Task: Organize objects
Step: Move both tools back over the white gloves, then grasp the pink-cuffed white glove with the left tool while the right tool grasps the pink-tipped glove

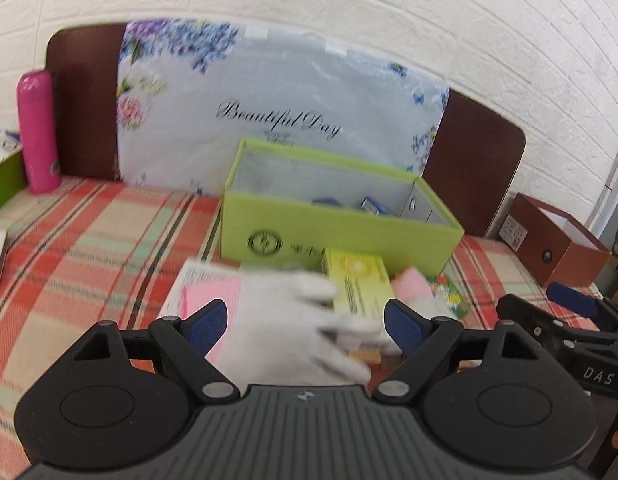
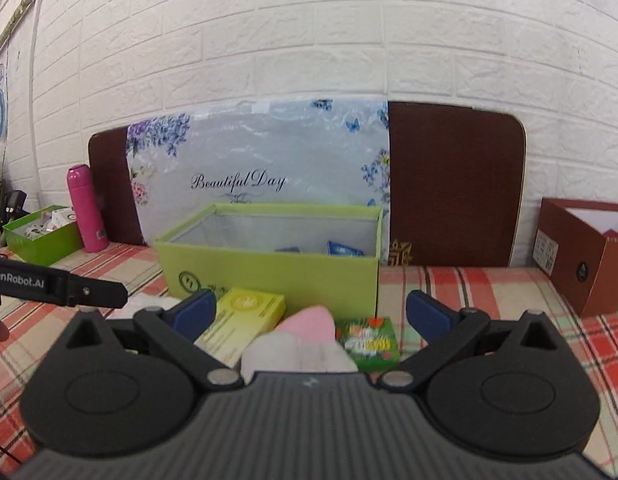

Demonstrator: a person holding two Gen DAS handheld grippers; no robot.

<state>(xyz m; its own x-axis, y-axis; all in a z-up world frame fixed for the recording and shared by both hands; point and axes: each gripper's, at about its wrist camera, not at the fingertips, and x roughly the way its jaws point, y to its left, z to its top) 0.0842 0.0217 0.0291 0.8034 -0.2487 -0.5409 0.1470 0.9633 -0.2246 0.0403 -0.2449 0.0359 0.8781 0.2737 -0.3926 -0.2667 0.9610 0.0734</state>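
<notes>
I hold a black two-finger claw with blue pads in each hand, both over a bed covered by a red, green and cream plaid cloth (image 2: 489,292). My left claw (image 1: 305,322) stands wide, with nothing gripped; a white fabric glove (image 1: 293,320), blurred, lies on the cloth in the gap between its pads, partly over a flat pink and white packet (image 1: 205,286). My right claw (image 2: 307,314) also stands wide and grips nothing. Between and beyond its pads lie a pale pink and white soft item (image 2: 309,334), a yellow-green rectangular carton (image 2: 245,316) to its left, and a small green carton with bright floral print (image 2: 369,340) to its right.

Just behind these loose things stands an open lime-green cardboard box with a silver lining (image 2: 269,276); the yellow-green carton lies close against its front wall. Inside it I can make out small blue and white packets (image 2: 341,249), too small to tell more.

Behind the box a grey-blue floral bag printed "Beautiful Day" (image 2: 241,168) leans on a dark brown headboard (image 2: 453,188) against a white brick-pattern wall (image 2: 309,40). A pink cylindrical flask (image 2: 86,208) stands upright at the left, beside a second, smaller lime-green box (image 2: 45,244). At the right sits an open reddish-brown cardboard box (image 2: 589,248).
</notes>
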